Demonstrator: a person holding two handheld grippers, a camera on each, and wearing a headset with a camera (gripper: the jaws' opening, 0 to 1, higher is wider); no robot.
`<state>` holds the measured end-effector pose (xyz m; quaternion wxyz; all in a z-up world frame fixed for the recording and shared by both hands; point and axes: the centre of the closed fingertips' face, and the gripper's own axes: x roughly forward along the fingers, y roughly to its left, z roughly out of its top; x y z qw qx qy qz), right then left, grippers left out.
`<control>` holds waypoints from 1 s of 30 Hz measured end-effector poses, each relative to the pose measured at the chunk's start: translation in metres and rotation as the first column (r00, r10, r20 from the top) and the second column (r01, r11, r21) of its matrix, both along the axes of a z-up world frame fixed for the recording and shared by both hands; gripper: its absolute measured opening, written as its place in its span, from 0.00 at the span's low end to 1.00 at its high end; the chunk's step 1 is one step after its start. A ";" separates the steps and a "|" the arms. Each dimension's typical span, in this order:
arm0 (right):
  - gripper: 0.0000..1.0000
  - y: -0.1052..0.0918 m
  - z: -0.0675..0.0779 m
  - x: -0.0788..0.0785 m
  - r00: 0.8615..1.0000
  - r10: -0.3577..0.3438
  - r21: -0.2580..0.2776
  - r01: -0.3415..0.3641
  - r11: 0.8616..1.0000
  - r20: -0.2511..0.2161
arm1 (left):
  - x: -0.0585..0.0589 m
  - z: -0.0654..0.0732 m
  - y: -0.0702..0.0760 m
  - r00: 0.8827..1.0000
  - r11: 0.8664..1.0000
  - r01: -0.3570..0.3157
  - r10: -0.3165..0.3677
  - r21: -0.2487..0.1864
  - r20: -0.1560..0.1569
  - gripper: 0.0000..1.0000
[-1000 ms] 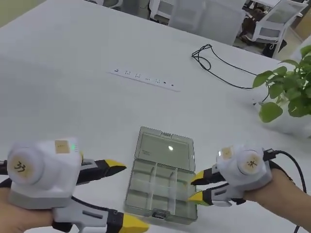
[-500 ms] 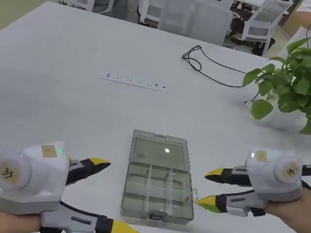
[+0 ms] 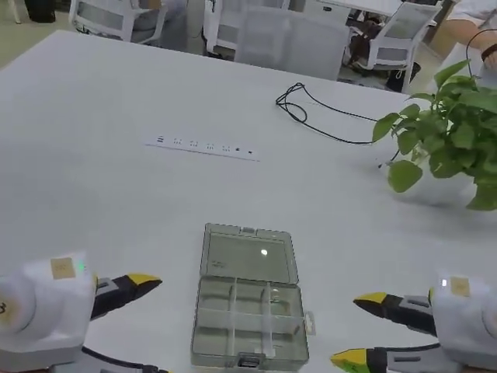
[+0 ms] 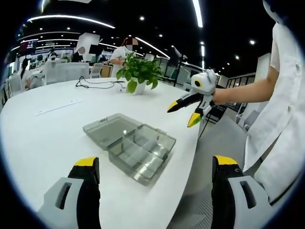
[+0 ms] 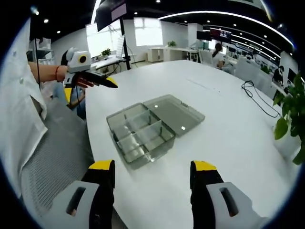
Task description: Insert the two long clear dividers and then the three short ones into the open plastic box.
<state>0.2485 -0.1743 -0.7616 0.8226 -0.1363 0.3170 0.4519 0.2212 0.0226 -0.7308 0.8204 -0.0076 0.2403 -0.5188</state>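
The box (image 3: 248,311) sits open on the table (image 3: 116,194) between the left gripper (image 4: 155,161) and right gripper (image 3: 357,329), both spread wide and empty; its dividers (image 3: 268,311) look fitted, so press any raised one straight down.

One worktop (image 3: 93,194) carries one open plastic box (image 3: 247,256), one white power strip (image 3: 203,146), one black cable (image 3: 311,109) and one potted plant (image 3: 446,132). Clear dividers (image 3: 269,311) stand in the box, but their number cannot be told. There are two claws, the left claw (image 4: 156,161) and the right claw (image 3: 353,329), each with two yellow-tipped jaws spread apart.
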 end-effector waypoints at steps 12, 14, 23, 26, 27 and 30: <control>0.69 -0.005 0.000 -0.003 1.000 -0.006 0.006 0.006 1.000 0.003 | 0.002 -0.007 0.000 1.000 1.000 0.008 -0.008 0.019 -0.002 1.00; 0.69 -0.005 0.000 -0.003 1.000 -0.004 0.004 0.004 1.000 0.003 | 0.002 -0.009 0.001 1.000 1.000 0.007 -0.007 0.023 -0.004 1.00; 0.70 -0.005 0.000 -0.004 1.000 -0.004 0.002 0.004 1.000 0.002 | 0.001 -0.010 0.002 1.000 1.000 0.006 -0.006 0.026 -0.006 1.00; 0.70 -0.005 0.000 -0.005 1.000 -0.002 0.002 0.002 1.000 0.000 | 0.001 -0.011 0.001 1.000 1.000 0.011 -0.010 0.029 -0.005 1.00; 0.71 -0.005 0.000 -0.005 1.000 -0.001 0.002 0.001 1.000 0.000 | 0.001 -0.011 0.000 1.000 0.999 0.012 -0.012 0.030 -0.005 1.00; 0.71 -0.005 -0.001 -0.006 1.000 0.001 0.003 -0.001 1.000 -0.002 | 0.000 -0.011 -0.001 1.000 0.999 0.016 -0.016 0.029 -0.005 1.00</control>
